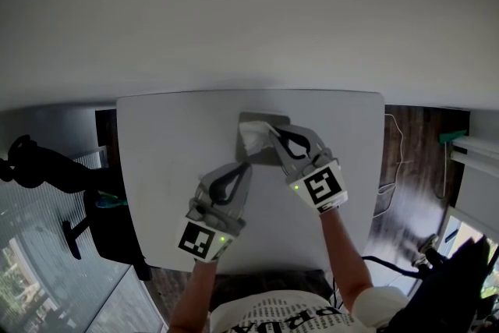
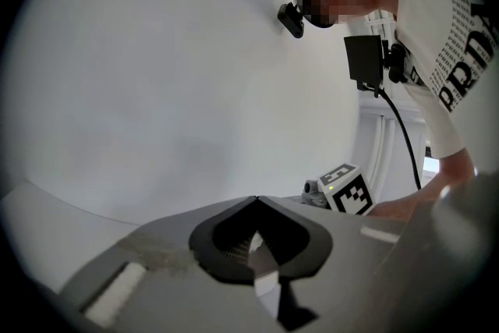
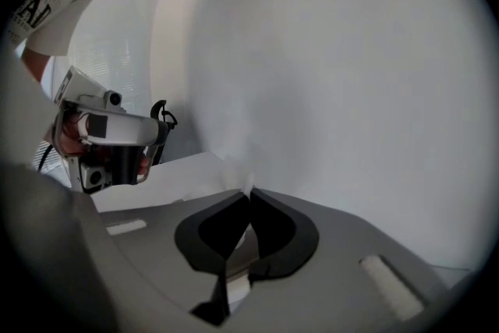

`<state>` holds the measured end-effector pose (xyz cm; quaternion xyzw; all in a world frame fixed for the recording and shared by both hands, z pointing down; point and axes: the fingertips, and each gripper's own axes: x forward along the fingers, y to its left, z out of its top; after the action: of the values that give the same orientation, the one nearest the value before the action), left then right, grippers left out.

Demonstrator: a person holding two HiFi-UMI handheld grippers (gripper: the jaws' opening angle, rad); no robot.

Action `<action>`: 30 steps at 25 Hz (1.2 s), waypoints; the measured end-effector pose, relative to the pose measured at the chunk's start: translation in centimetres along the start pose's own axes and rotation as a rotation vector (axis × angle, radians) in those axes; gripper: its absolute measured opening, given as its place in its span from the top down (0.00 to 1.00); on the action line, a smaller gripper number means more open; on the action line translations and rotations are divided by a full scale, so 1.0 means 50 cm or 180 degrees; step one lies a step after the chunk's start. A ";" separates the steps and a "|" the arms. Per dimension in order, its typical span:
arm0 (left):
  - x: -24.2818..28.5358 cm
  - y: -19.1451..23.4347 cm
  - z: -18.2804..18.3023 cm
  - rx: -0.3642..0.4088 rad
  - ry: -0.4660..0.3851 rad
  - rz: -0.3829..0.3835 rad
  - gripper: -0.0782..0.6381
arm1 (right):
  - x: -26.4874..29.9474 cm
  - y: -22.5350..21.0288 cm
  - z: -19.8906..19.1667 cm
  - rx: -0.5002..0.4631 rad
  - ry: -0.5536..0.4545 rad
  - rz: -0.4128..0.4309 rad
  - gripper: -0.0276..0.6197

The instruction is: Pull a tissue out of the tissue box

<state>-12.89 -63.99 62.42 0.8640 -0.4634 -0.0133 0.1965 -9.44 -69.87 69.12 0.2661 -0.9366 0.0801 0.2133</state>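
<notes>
A grey tissue box (image 1: pixel 263 121) sits at the middle back of the white table (image 1: pixel 168 160). A white tissue (image 1: pixel 251 138) stands up out of its top. My right gripper (image 1: pixel 272 132) reaches in from the right and is shut on the tissue; in the right gripper view the jaw tips (image 3: pixel 249 195) meet with the tissue (image 3: pixel 236 177) sticking out beyond them. My left gripper (image 1: pixel 247 165) points at the box's near edge, and I cannot tell whether it touches. Its jaws (image 2: pixel 256 200) are shut with nothing seen between them.
A plain white wall rises just behind the table. A black stand (image 1: pixel 43 166) and a dark seat (image 1: pixel 117 238) are at the left. White cables (image 1: pixel 390 191) lie on the dark wood floor to the right. The right gripper's marker cube (image 2: pixel 347 189) shows in the left gripper view.
</notes>
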 end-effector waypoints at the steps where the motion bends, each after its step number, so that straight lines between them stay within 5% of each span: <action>1: 0.000 -0.001 0.002 0.0005 0.0001 -0.0003 0.88 | 0.000 0.000 0.003 0.0000 -0.0006 0.0001 0.94; 24: -0.068 -0.090 0.117 0.0192 -0.0207 -0.0137 0.88 | -0.109 0.047 0.168 -0.0153 -0.0313 -0.0109 0.94; 30: -0.127 -0.149 0.134 0.0470 -0.0164 -0.0234 0.88 | -0.176 0.095 0.221 -0.0241 -0.0394 -0.0128 0.94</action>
<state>-11.96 -57.42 52.62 0.8919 -0.4360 -0.0085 0.1196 -9.18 -64.67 55.14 0.2810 -0.9449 0.0238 0.1664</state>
